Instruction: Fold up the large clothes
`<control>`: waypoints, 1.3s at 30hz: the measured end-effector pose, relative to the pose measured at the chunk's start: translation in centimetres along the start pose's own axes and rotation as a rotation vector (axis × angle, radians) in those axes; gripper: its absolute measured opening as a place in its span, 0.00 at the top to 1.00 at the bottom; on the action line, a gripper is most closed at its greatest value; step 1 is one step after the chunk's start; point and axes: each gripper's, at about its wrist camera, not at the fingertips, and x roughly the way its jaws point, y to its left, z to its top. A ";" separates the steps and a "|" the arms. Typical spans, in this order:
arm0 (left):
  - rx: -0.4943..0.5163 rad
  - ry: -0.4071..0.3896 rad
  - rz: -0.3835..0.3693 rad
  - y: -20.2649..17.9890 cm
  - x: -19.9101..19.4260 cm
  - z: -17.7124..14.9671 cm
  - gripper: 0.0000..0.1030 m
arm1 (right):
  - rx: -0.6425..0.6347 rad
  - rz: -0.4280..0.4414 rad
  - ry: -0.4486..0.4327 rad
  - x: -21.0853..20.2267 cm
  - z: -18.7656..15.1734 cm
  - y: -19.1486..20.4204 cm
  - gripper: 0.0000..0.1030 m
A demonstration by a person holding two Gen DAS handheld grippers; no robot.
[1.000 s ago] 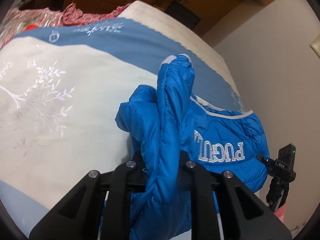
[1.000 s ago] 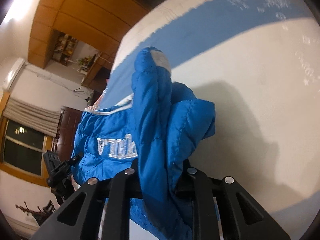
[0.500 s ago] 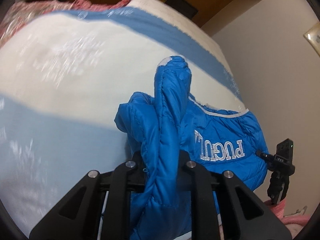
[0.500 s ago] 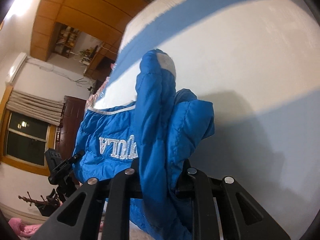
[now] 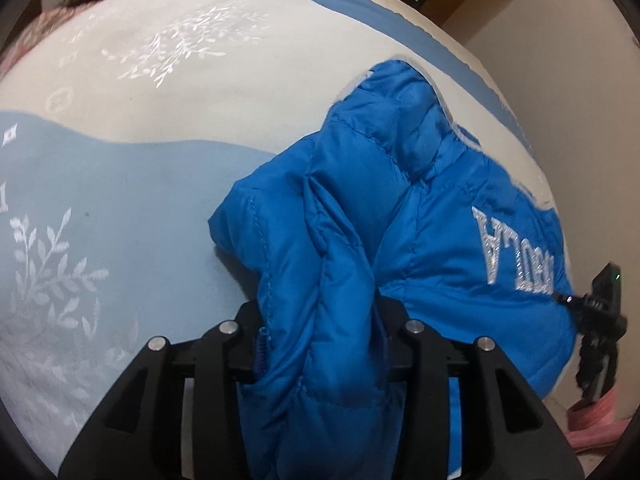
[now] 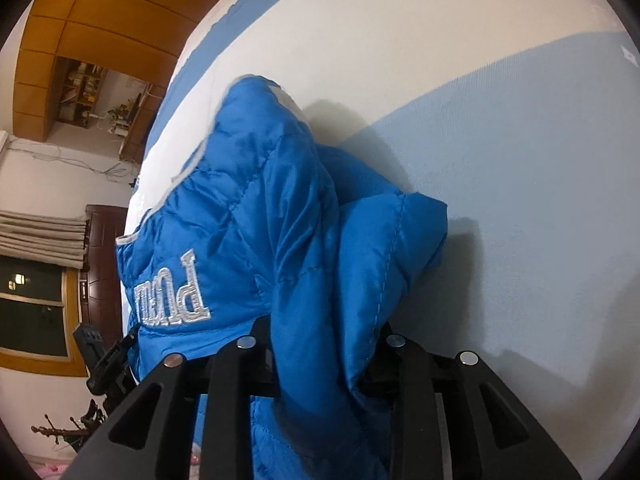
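Observation:
A blue quilted puffer jacket [image 5: 400, 216] with silver embroidered letters is bunched up over a bed with a white and light blue patterned cover [image 5: 140, 120]. My left gripper [image 5: 320, 344] is shut on a thick fold of the jacket near the bottom of the left wrist view. My right gripper [image 6: 324, 360] is shut on another fold of the same jacket [image 6: 256, 208]. The right gripper's tip shows at the right edge of the left wrist view [image 5: 596, 308]; the left one's shows at the lower left of the right wrist view [image 6: 100, 360]. The fingertips are hidden in the fabric.
The bed cover [image 6: 520, 140] fills most of both views. A white wall [image 5: 580, 80] rises right of the bed. Wooden cabinets [image 6: 80, 32], a dark window [image 6: 28, 312] and a dark door [image 6: 104, 240] lie beyond the bed edge. Pink cloth [image 5: 592, 428] lies low right.
Both grippers have carried the jacket across the bed; the light blue band is now beneath it. The upright sleeve has drooped and the jacket bunches closer to both cameras.

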 end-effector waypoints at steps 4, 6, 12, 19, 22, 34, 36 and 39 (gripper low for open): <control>-0.005 -0.004 -0.010 0.2 -0.2 -0.6 0.58 | 0.009 0.006 -0.019 0.2 0.3 -0.3 0.72; -0.014 0.007 -0.010 0.5 -0.6 -0.6 0.58 | 0.014 0.008 -0.033 0.0 0.5 -0.5 0.71; -0.039 -0.040 0.044 0.0 -6.0 -0.3 0.59 | -0.060 -0.182 -0.161 -5.5 -1.8 1.9 0.58; 0.092 -0.157 0.113 -5.7 -10.2 -3.0 0.59 | -0.318 -0.258 -0.277 -6.5 -4.0 8.8 0.65; 0.141 -0.177 0.147 -7.3 -8.3 -4.5 0.59 | -0.327 -0.224 -0.273 -4.4 -4.2 8.7 0.67; 0.179 -0.158 0.115 -5.5 -2.8 -6.7 0.58 | -0.319 -0.169 -0.316 -0.5 -5.6 5.2 0.74; 0.183 -0.157 0.116 -5.5 -2.6 -6.7 0.58 | -0.319 -0.183 -0.320 -0.6 -5.6 5.3 0.74; 0.158 -0.139 0.112 -5.6 -3.2 -6.2 0.60 | -0.281 -0.192 -0.315 -2.1 -5.6 5.7 0.75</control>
